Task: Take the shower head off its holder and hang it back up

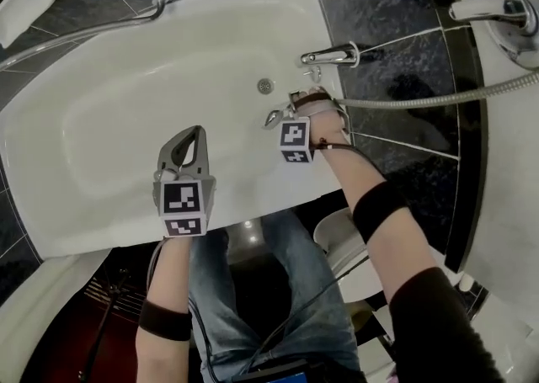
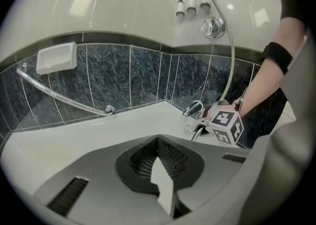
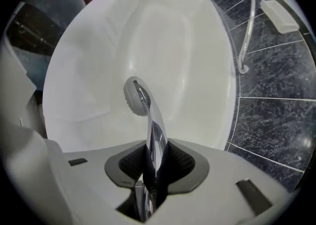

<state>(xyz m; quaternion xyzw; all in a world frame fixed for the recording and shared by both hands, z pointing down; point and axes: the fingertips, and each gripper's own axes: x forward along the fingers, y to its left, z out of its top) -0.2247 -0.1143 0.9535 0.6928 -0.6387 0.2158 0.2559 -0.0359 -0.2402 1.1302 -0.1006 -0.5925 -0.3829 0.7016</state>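
Right gripper view alone shows right tongs (image 3: 149,164) clamping the shower head (image 3: 134,96).

No legible text, brand, number or sign in any view. Left marker cube (image 1: 183,199), right marker cube (image 1: 295,139): black-and-white square patterns only, no letters. Three bottles (image 2: 191,4) on wall: labels too small to read.
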